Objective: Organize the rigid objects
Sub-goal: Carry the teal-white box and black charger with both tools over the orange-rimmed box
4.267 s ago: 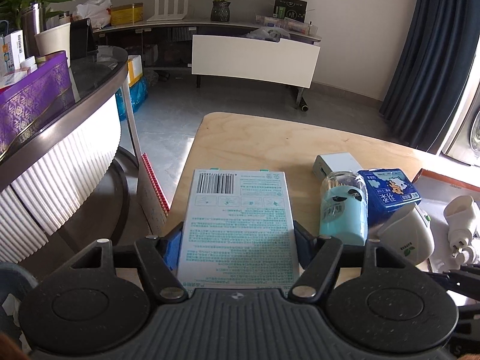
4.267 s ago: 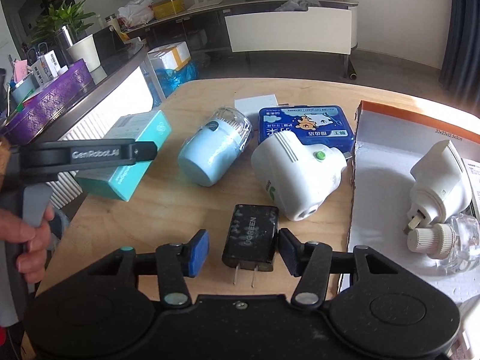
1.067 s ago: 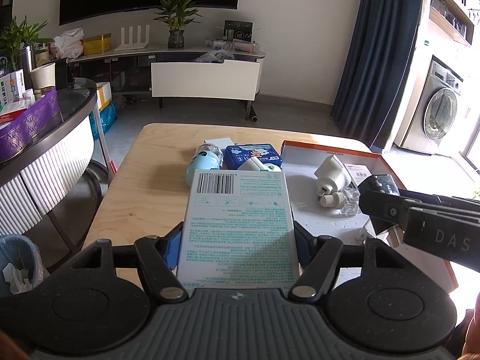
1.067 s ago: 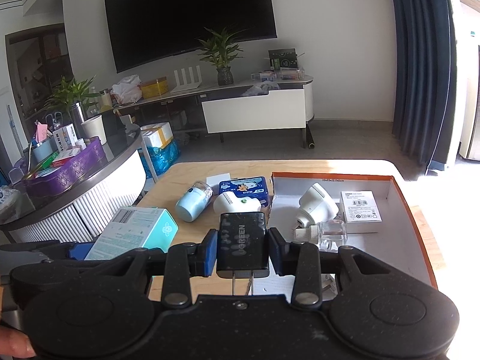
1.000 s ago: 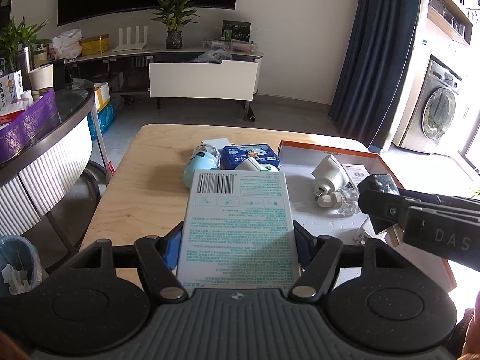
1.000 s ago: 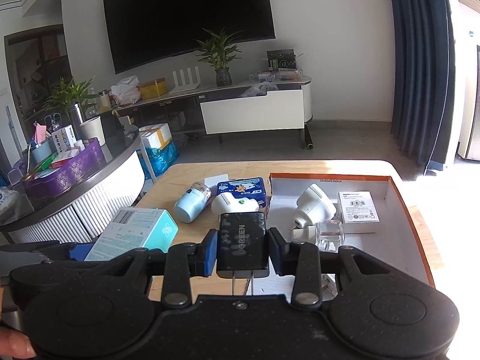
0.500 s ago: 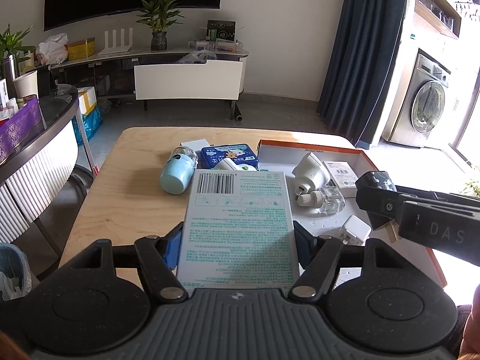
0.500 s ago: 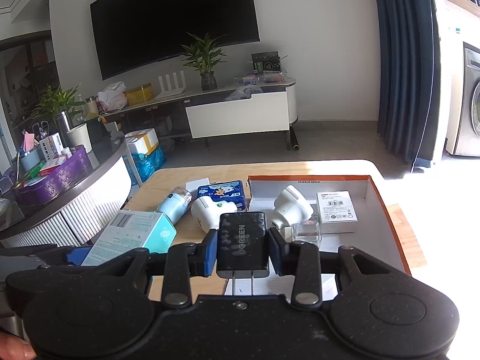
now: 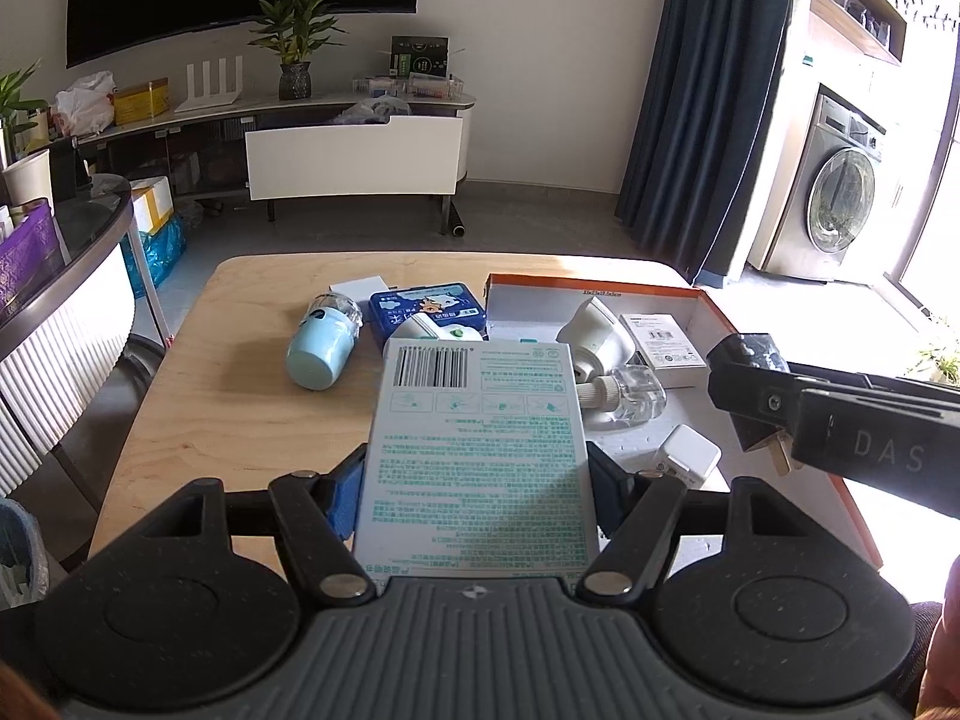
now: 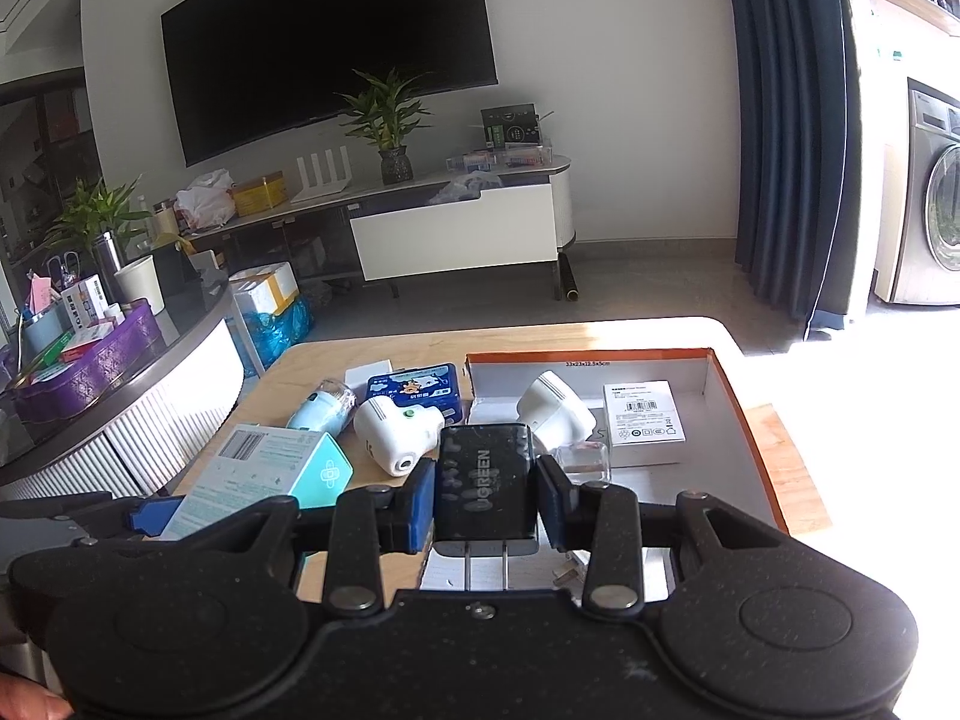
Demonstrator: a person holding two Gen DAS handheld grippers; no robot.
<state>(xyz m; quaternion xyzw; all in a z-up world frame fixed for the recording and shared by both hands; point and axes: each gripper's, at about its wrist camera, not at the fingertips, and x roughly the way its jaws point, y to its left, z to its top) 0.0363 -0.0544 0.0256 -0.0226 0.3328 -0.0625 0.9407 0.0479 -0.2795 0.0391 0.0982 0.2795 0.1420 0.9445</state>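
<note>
My left gripper (image 9: 477, 495) is shut on a teal-printed white box (image 9: 477, 450), held above the wooden table (image 9: 228, 396). The right gripper (image 10: 485, 501) is shut on a black charger (image 10: 485, 489), prongs pointing back at the camera; in the left wrist view it shows at the right (image 9: 756, 402), over the orange-rimmed box (image 9: 594, 290). That box holds a white plug-in device (image 9: 594, 330), a small white carton (image 9: 663, 342), a clear bottle (image 9: 636, 393) and a white adapter (image 9: 687, 456). On the table lie a pale-blue cylinder (image 9: 324, 342), a blue tin (image 9: 426, 306) and a second white plug-in device (image 10: 396, 429).
A round counter with a purple basket (image 10: 90, 372) stands to the left. Beyond the table are a low TV bench (image 9: 354, 162), dark curtains (image 9: 708, 102) and a washing machine (image 9: 840, 204). A hand (image 10: 24, 702) shows at the lower left edge.
Between 4.3 s ago and now both grippers rose from the table, the right one closing on the charger. Over the last second the views shifted slightly; both grips unchanged.
</note>
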